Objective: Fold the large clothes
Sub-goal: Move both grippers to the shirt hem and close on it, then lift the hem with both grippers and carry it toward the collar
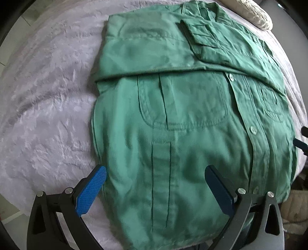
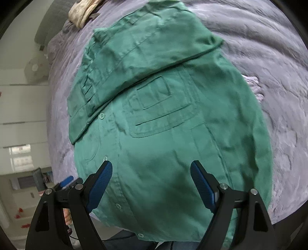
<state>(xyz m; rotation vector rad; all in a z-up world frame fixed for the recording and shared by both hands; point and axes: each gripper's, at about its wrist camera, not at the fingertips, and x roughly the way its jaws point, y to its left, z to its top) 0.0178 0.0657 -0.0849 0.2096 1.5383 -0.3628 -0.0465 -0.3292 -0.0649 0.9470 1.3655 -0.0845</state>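
I am looking at a shirt (image 1: pixel 192 119) lying flat on a bed (image 1: pixel 48 107), its front facing up. Its sleeves (image 1: pixel 154 52) are lying folded across the chest, above the pocket (image 1: pixel 184 102). A pillow (image 1: pixel 254 13) is sitting on the bed beyond the collar. My left gripper (image 1: pixel 156 190) is hovering over the shirt's near hem, one finger over the shirt's left edge, the other over the cloth. My right gripper (image 2: pixel 151 184) is hovering over the same hem, both fingers spread above the cloth.
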